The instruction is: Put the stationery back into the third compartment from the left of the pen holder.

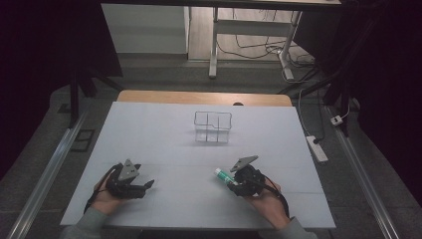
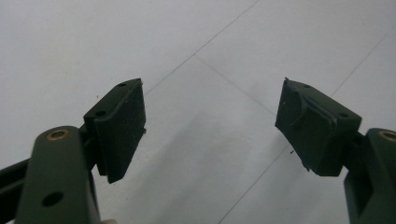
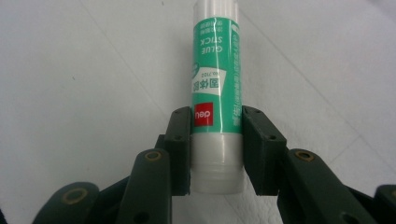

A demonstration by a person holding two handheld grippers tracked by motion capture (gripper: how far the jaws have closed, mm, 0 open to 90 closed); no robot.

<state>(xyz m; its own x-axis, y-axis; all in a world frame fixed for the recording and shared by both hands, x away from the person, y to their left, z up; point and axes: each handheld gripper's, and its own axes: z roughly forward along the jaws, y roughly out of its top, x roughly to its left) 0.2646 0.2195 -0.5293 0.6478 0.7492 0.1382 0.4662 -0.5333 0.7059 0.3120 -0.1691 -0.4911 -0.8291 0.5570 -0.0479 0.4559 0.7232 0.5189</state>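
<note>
A: Starting from the left side, what do you see?

B: The left gripper [image 1: 149, 184] rests low on the white table [image 1: 164, 144], in the person's left hand [image 1: 107, 196]. In the left gripper view its two black jaws stand wide apart, and between the pads [image 2: 122, 126] there is only bare table. It holds nothing.

A: And in the middle?

B: Further back, near the centre of the table, there is a small clear plastic organizer box with compartments [image 1: 213, 127]. It looks empty, as far as I can tell.

A: Then the right side?

B: The right gripper [image 1: 230, 181] is closed on a green and white glue stick with a small red label [image 1: 222, 175]. In the right gripper view the pads press on both sides of the glue stick [image 3: 215, 100] near its white lower end, and the rest points forward, away from the hand. The stick is near the table surface at the front right, well apart from the box. I cannot tell if it touches the table.

A: So which step is this?

B: I think the grasp is made and the carrying is not yet done. The next move probably needs lifting the stick, bringing it forward and a little left to the box, and turning it more upright so it enters one compartment before the jaws open.
</note>
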